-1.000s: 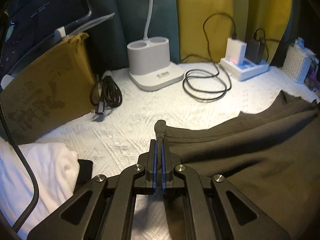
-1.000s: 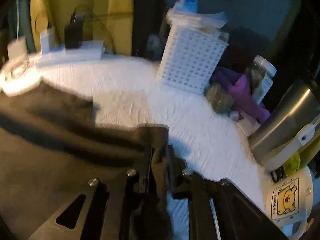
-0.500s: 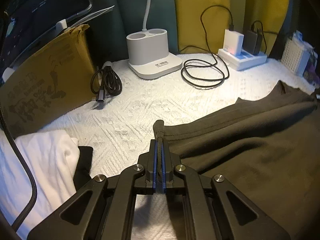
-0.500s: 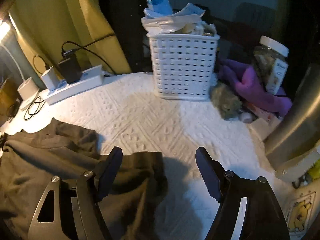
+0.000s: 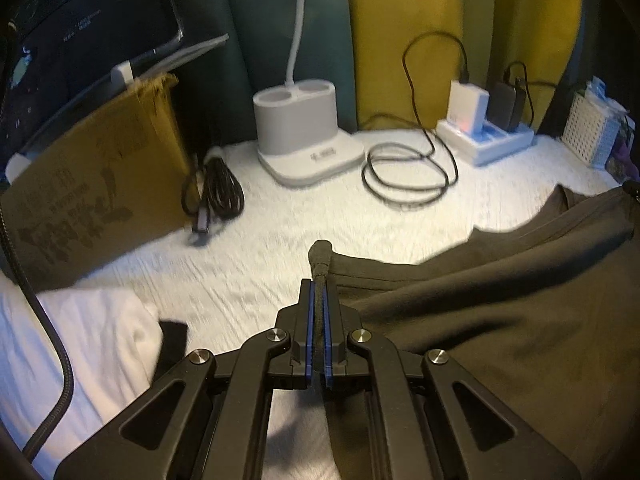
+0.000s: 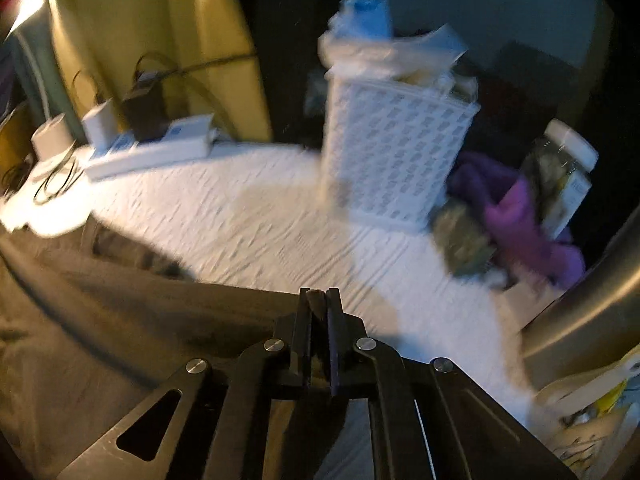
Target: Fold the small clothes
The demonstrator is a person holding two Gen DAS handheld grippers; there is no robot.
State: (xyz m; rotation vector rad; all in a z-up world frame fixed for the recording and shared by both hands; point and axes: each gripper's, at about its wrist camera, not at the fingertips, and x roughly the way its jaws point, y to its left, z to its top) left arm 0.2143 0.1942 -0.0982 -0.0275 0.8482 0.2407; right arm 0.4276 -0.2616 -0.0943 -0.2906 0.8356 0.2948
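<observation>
A dark olive-brown garment (image 5: 500, 312) lies spread over the white textured tabletop (image 5: 280, 240). My left gripper (image 5: 318, 292) is shut on its left corner, and a bunched tip of cloth sticks out past the blue pads. In the right wrist view the same garment (image 6: 120, 320) fills the lower left. My right gripper (image 6: 319, 300) is shut on the garment's right edge, with a fold of cloth pinched between its black fingers (image 6: 334, 320). The cloth stretches taut between the two grips.
A white lamp base (image 5: 308, 136), coiled black cables (image 5: 408, 176), a power strip with chargers (image 5: 484, 136) and a cardboard box (image 5: 92, 188) line the back. A white cloth (image 5: 80, 352) lies at left. A white basket (image 6: 396, 152), purple cloth (image 6: 528, 224), jar (image 6: 564, 176) and steel vessel (image 6: 592, 312) crowd the right.
My right gripper opened wide over the garment's edge, then shut on it again. My left gripper has kept its grip in about the same place.
</observation>
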